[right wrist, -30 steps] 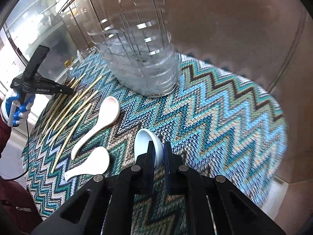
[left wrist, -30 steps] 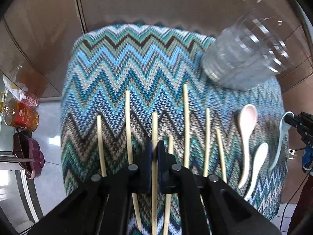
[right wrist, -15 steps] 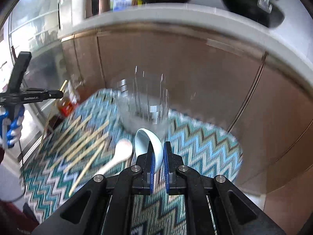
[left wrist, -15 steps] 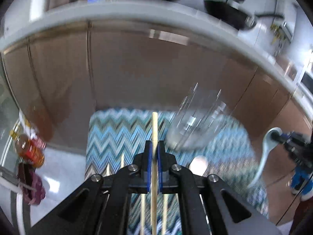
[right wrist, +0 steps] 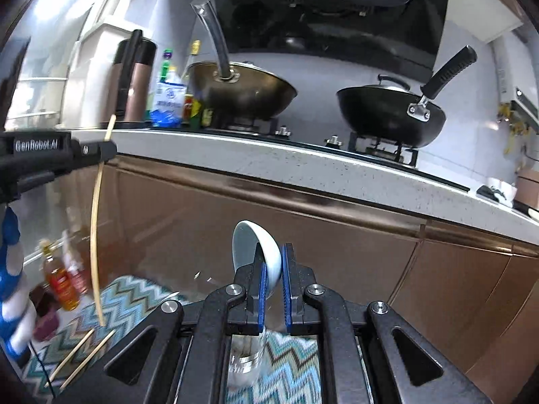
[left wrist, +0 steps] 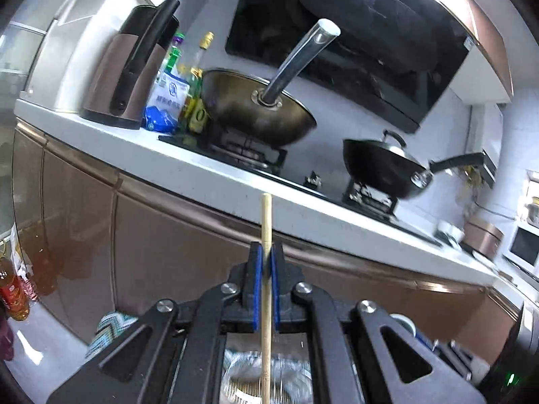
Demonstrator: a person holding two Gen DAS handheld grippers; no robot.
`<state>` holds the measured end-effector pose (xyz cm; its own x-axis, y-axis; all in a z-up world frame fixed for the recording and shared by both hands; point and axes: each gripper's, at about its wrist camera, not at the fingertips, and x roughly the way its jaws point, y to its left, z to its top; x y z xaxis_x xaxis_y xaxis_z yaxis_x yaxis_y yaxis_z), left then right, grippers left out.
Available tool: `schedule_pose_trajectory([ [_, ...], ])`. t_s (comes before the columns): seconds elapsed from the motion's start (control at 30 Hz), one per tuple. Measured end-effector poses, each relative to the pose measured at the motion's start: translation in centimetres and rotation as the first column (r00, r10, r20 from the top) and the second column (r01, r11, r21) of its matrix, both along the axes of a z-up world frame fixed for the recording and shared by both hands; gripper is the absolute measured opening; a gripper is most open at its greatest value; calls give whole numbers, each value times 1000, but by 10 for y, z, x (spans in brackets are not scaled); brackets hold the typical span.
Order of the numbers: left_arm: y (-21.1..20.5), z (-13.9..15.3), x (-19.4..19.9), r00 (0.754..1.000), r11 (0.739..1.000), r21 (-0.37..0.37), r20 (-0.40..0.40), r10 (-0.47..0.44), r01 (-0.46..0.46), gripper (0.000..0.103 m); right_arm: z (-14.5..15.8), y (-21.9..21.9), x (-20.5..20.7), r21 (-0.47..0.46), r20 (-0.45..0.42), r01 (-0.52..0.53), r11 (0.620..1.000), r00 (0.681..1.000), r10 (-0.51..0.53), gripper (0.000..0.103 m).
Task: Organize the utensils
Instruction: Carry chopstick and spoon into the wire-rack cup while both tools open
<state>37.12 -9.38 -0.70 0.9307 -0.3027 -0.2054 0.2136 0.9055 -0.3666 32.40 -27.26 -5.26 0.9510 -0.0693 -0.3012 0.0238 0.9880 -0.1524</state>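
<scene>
Left gripper (left wrist: 266,262): blue-padded jaws clamped on a chopstick (left wrist: 266,303), thin pale wood, round section. Long axis runs 12 to 6 in the left wrist view, blunt end sticking out past the jaw tips at 12, shaft dropping behind the jaws toward 6. Seen from the right wrist view at 9 o'clock, the same chopstick (right wrist: 96,235) hangs nearly upright, slightly bowed by the lens, lower tip above the mat (right wrist: 134,299).

Right gripper (right wrist: 273,269): jaws closed on a spoon (right wrist: 256,249), pale blue-white glazed ceramic, deep oval bowl. Pads grip just below the bowl; the bowl points up to 12, tilted a bit toward 11, with its hollow facing left. Handle is hidden behind the jaws.

Below both grippers, at 6: a clear container (left wrist: 262,373) with ribbed walls, blurred, standing on the zigzag knit mat in teal, blue and brown. Two more chopsticks (right wrist: 84,353) lie flat on the mat at 7, pointing toward 1.

Beyond, 12 to 3: white countertop (right wrist: 303,161), glossy brown cabinet fronts, brass-coloured wok (right wrist: 242,91) with steel handle, black pan (right wrist: 390,114).
</scene>
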Motion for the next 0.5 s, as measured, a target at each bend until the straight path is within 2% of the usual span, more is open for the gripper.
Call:
schedule_pose_trajectory([
  [0.23,-36,-54,36,998,998,32,16,60,-61,5,-45,-3,22,28,9,62,998,998,-62,8],
  [0.5,-51,-107,52,994,988,111,4,108,-108,5,-92,-3,33,26,-13,78,997,997,-78,8],
])
